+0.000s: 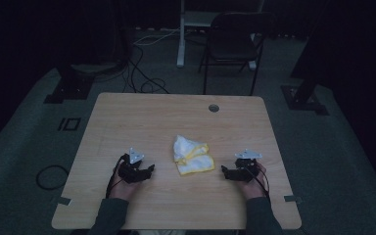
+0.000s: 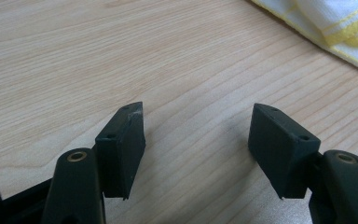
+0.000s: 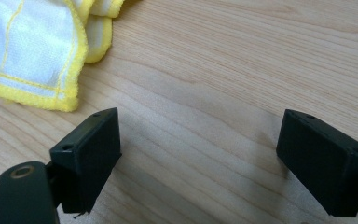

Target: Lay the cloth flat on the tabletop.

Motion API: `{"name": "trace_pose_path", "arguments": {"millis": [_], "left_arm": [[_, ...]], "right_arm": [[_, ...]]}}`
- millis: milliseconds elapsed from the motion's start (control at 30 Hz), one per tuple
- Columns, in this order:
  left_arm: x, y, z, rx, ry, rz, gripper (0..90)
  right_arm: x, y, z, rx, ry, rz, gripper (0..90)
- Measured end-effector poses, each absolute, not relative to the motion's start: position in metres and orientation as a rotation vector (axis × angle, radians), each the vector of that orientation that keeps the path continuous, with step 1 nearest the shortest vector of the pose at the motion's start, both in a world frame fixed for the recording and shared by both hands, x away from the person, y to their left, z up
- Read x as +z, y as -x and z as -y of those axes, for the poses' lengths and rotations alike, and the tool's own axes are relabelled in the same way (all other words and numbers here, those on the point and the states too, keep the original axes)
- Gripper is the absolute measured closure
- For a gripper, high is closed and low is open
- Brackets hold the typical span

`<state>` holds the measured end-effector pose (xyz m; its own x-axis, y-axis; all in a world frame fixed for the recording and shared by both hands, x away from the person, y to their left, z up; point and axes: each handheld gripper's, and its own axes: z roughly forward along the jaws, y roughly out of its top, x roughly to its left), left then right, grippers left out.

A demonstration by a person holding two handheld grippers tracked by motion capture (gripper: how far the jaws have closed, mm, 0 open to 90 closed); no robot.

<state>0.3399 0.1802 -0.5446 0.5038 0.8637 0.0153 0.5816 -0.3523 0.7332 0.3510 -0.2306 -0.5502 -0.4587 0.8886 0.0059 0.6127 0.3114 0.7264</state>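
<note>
Cloth [image 1: 191, 155], white with yellow edging, lies crumpled and partly folded at the middle of the desk [image 1: 142, 117], between my two hands and touched by neither. My left gripper [image 1: 151, 170] rests low on the wood just left of it, jaws spread wide with nothing between them; in the left gripper view the cloth [image 2: 335, 28] sits ahead at the upper right corner, apart from the pads. My right gripper [image 1: 223, 171] sits just right of it, jaws likewise spread and empty; in the right gripper view a yellow hem [image 3: 32, 56] lies ahead to the upper left, near the left pad but clear of it. Judgement: no handling has begun; grasping and whatever straightening or folding follows remain. Lighting in the high view is dim; the cloth's layering cannot be made out, and both gripper views cut it off at the frame edge.
</note>
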Motion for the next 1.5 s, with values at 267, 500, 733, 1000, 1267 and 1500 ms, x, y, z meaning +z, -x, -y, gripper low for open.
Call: {"name": "trace_pose_path", "arguments": {"millis": [267,500,733,1000,1267,1500], "left_arm": [[-0.544,-0.339,-0.180,0.525,-2.071,-1.155,45.1],[-0.544,-0.339,-0.180,0.529,-2.070,-1.159,46.2],[-0.542,-0.339,-0.180,0.505,-2.072,-1.179,51.6],[-0.528,-0.338,-0.179,0.472,-2.065,-1.137,52.2],[-0.516,-0.338,-0.173,0.487,-2.092,-1.073,52.6],[-0.509,-0.339,-0.168,0.486,-2.102,-1.045,52.8]], "right_arm": [[-0.550,-0.348,0.228,0.953,-1.319,-2.201,13.3],[-0.550,-0.348,0.227,0.954,-1.315,-2.206,13.3],[-0.550,-0.348,0.227,0.955,-1.315,-2.206,13.3],[-0.550,-0.348,0.227,0.954,-1.315,-2.205,13.3],[-0.550,-0.348,0.227,0.954,-1.317,-2.205,13.4],[-0.550,-0.348,0.227,0.955,-1.317,-2.205,13.4]]}}
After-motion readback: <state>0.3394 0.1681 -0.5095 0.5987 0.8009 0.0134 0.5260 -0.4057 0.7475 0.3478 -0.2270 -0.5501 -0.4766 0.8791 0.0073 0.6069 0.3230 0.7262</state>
